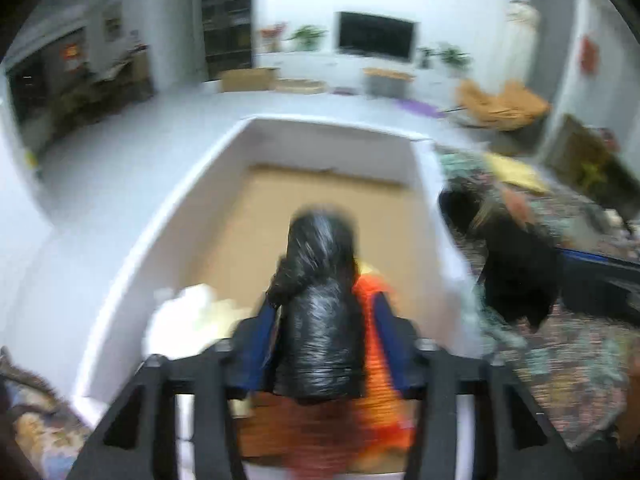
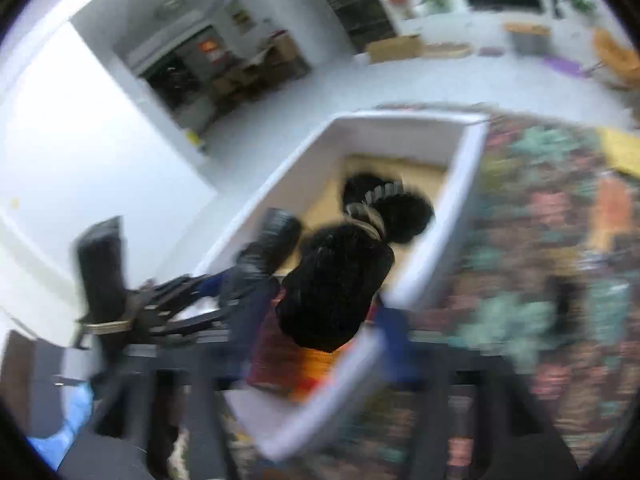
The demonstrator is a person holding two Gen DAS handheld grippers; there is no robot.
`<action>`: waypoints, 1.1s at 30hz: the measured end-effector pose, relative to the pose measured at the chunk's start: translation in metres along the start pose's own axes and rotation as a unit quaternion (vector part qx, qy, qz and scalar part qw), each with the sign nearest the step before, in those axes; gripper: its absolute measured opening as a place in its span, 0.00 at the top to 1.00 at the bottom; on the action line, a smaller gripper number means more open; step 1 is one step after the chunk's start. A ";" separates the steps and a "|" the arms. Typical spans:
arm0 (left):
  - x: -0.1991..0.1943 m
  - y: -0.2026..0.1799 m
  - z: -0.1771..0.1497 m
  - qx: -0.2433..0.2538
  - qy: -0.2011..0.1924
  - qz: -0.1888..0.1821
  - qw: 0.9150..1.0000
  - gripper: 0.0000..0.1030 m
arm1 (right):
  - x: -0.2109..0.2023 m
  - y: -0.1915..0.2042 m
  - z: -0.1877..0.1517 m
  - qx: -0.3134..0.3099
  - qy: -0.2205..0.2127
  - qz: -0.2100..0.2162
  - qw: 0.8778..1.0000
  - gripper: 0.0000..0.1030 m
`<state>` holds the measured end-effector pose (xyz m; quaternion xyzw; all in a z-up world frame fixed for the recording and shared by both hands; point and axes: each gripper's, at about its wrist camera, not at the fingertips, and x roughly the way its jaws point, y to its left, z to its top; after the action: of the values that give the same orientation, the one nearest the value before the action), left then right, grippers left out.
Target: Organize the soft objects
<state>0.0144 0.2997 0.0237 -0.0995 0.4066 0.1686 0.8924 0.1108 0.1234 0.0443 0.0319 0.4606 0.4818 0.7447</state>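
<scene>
Nearest the left wrist camera, the left hand-held gripper (image 1: 326, 344) stands part open over the near end of the white bin (image 1: 132, 248). A black crinkled plastic bundle (image 1: 320, 320) sits between its blue fingers (image 1: 258, 344); the blur hides whether the pads press on it or have let go, though there seems to be a gap on each side. Under the bundle lie an orange ribbed cloth (image 1: 372, 344) and, to its left, a pale soft lump (image 1: 188, 316), both already in the bin.

In the right wrist view, the right hand-held gripper (image 2: 320, 312) has its fingers spread wide around a black fuzzy plush (image 2: 340, 276) with a pale band. The plush hangs over the bin's brown floor (image 2: 424, 178), and I cannot tell whether it is gripped or loose. The left wrist view shows the same plush (image 1: 516, 264) just right of the bin wall, above the patterned surface (image 1: 580, 360).

Both things look light and yielding. The plastic bundle is probably slick and will crumple, so I would pinch it across its thick middle. The plush should compress and grip well; its body offers a surer hold than the dangling end.

Farther off, a yellow soft piece (image 1: 516, 172) lies on the surface.
</scene>
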 end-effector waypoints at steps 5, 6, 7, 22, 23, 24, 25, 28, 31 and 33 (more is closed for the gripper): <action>0.004 0.037 -0.017 -0.027 -0.010 0.041 0.999 0.12 | -0.003 -0.014 -0.021 -0.016 -0.014 -0.066 0.998 0.19; 0.002 0.039 -0.021 -0.032 -0.016 0.034 0.999 0.12 | -0.009 -0.024 -0.028 -0.020 -0.024 -0.091 0.995 0.19; 0.002 0.038 -0.024 -0.036 -0.019 0.029 0.999 0.12 | -0.016 -0.033 -0.034 -0.022 -0.034 -0.117 0.992 0.19; -0.033 -0.176 -0.079 0.150 -0.044 -0.199 0.968 0.05 | -0.092 -0.247 -0.179 0.116 -0.052 -0.463 0.877 0.19; -0.022 -0.198 -0.091 0.168 -0.029 -0.205 0.964 0.05 | -0.093 -0.253 -0.184 0.125 -0.053 -0.461 0.877 0.19; -0.013 -0.210 -0.098 0.178 -0.020 -0.206 0.962 0.05 | -0.094 -0.254 -0.186 0.130 -0.057 -0.456 0.879 0.19; -0.002 -0.222 -0.104 0.186 -0.009 -0.206 0.961 0.05 | -0.097 -0.255 -0.189 0.135 -0.064 -0.449 0.881 0.19; 0.036 -0.239 -0.120 0.189 0.019 -0.189 0.963 0.05 | -0.100 -0.258 -0.193 0.146 -0.071 -0.437 0.885 0.17; 0.070 -0.243 -0.120 0.175 0.036 -0.167 0.969 0.05 | -0.104 -0.255 -0.197 0.153 -0.073 -0.431 0.886 0.15; 0.084 -0.240 -0.118 0.170 0.039 -0.156 0.972 0.05 | -0.103 -0.252 -0.197 0.153 -0.073 -0.431 0.886 0.14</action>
<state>0.0757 0.0593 -0.1073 -0.0147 0.4432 -0.0482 0.8950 0.1311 -0.1665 -0.1247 -0.0214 0.4409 0.0329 0.8967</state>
